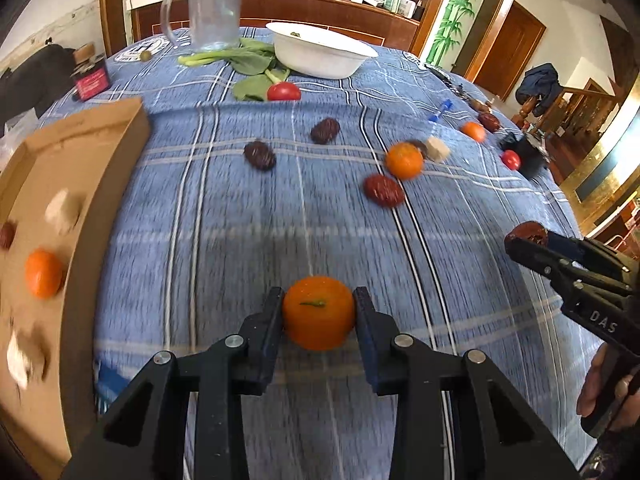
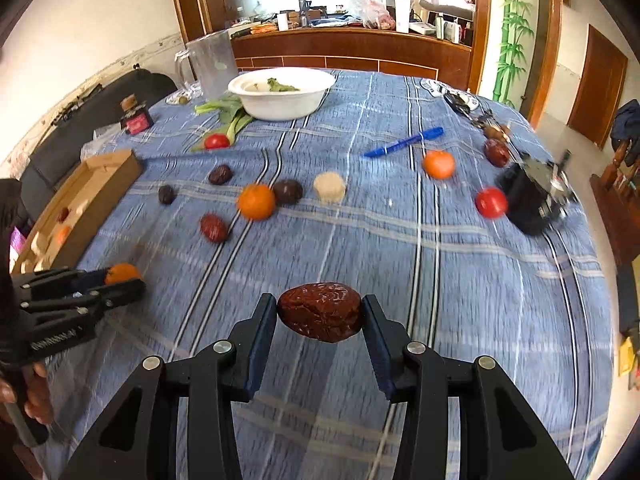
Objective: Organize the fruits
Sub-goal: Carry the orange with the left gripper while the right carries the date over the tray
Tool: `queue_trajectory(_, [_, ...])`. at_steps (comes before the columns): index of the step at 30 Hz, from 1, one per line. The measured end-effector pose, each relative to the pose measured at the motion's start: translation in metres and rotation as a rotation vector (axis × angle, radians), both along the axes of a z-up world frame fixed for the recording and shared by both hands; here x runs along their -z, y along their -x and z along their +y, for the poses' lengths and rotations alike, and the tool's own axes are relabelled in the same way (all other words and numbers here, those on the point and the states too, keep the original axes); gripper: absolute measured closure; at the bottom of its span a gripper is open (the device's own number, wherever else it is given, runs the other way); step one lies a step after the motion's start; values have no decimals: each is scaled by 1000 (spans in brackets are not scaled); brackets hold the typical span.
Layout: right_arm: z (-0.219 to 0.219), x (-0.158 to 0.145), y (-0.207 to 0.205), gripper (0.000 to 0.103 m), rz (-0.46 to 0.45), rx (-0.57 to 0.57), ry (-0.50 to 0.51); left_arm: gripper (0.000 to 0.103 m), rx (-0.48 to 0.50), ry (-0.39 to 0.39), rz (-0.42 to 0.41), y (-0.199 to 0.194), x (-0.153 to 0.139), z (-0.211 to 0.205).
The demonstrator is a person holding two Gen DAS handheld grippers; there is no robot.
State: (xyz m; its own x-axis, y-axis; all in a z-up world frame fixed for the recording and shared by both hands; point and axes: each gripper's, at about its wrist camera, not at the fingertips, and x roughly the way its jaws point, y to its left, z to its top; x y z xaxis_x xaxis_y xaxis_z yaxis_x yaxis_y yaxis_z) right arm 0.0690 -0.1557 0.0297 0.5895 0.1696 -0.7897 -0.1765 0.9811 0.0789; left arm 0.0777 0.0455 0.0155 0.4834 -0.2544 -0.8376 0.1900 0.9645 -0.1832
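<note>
Fruits remain scattered across the tabletop [image 2: 460, 280]: a tangerine [image 2: 256, 201], dates [image 2: 214, 228] and tomatoes [image 2: 491, 202] toward the middle and right edge, with a few pieces already in the cardboard box [image 1: 116, 160] at the left edge. We judge the main risk to be slippage: the round held tangerine [image 1: 319, 313] could roll from its two narrow contact faces in transit. The left gripper [image 1: 319, 312] is closed about halfway on it. The right gripper [image 2: 320, 312] clamps a held date [image 2: 320, 312] endwise, above the cloth.
</note>
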Motion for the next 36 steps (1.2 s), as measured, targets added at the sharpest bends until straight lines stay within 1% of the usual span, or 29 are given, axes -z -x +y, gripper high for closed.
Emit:
queue_trajectory(2, [1,2,12,56,10,12,1,70,-12,-15,-2,11,-1,3])
queue_trajectory(4, [3,5,24,56,15,30,-5,70,-22,-12,-7,24,-4,6])
queue_trajectory(8, [9,8,40,56,35,51,-41,70,-22,-20,-28,41,-13,10])
queue_trajectory(14, [27,4,54,56,40,51,-45,70,-19,0,-56,58,-30,24])
queue_trajectory(20, [51,-1,55,56,39,39,-43,70,-32,15,-91,68,-47,45])
queue_trajectory(26, [81,-9,51,56,29,-2,-36,70,-70,28,-114,75,-58,72])
queue_trajectory(36, [145,-20,39,56,19,-106,-36,70,-192,27,-135,83,-66,139])
